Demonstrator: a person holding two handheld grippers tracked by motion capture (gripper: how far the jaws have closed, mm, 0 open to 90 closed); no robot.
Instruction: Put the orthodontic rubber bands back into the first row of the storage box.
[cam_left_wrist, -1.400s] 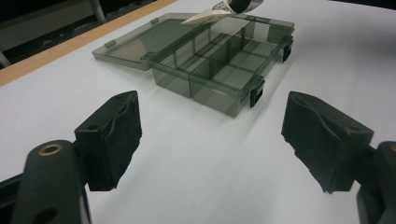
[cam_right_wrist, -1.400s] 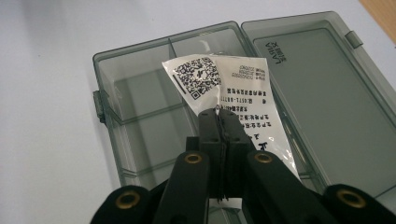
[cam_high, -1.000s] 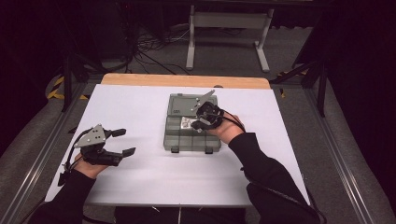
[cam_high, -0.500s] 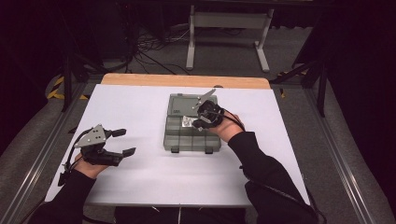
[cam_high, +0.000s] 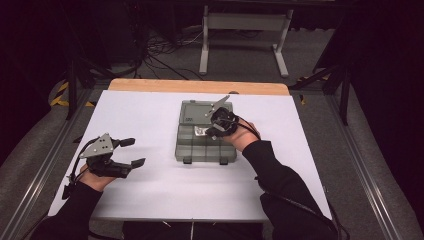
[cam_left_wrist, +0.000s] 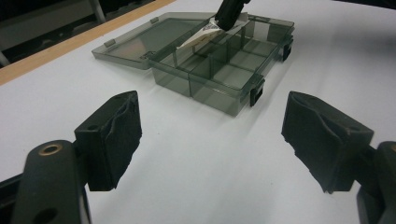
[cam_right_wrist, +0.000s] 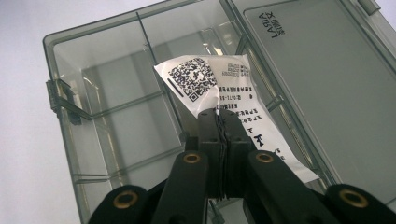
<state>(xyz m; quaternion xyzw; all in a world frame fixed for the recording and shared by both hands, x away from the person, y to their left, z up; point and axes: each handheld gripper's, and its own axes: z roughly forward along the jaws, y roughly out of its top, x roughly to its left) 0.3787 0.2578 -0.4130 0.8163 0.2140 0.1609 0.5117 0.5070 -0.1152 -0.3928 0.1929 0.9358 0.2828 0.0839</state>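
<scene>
Two grippers: the right gripper (cam_right_wrist: 223, 116), mid-frame, tilts down over the box (cam_high: 192, 145), clamped on a paper slip (cam_right_wrist: 219, 88); the left gripper (cam_high: 131, 152), lower left, rests with jaws apart.

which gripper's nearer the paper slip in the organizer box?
Right. The right gripper is shut on the paper slip over the organizer box. The left gripper sits open, off the box's left on the table.

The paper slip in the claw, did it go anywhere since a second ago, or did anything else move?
Nothing visibly changed. The right claw stays shut on the paper slip over the open grey box, and the left claw rests open on the white table, apart from the box.
</scene>
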